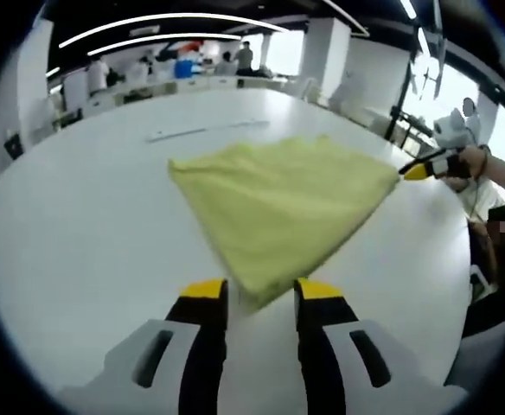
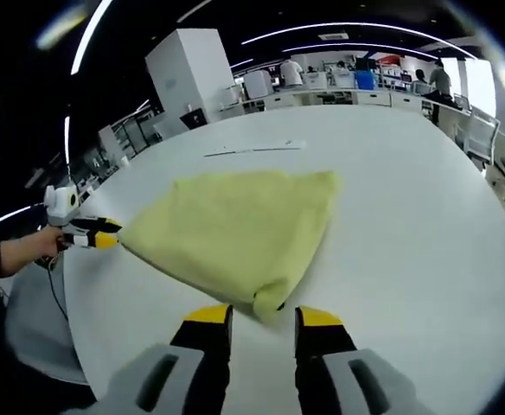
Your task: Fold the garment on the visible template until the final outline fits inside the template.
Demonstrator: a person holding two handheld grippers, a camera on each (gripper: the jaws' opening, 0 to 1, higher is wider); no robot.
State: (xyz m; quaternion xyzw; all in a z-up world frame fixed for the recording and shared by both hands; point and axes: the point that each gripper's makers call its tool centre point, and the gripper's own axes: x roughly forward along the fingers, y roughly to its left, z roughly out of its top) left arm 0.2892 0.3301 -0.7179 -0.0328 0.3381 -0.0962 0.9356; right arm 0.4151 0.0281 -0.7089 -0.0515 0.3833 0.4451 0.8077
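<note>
While held — garment [image 1: 278, 212] | long axis spans left gripper [image 1: 259, 298] to right gripper [image 2: 263, 318]

Yellow garment [image 1: 283, 207]: near corner blurred between the left gripper [image 1: 259, 298] tips; grip unclear. Template not discernible on the white tabletop [image 1: 79, 225]. Far-edge people too small to tell.

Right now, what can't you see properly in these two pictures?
- Template: in both views I cannot make one out under the yellow cloth; faint marks on the white table are too blurry.
- Left gripper: the cloth corner lies between its tips, so a grip is unclear.
- Right gripper: the same in the right gripper view.
- Far people: too small.
</note>
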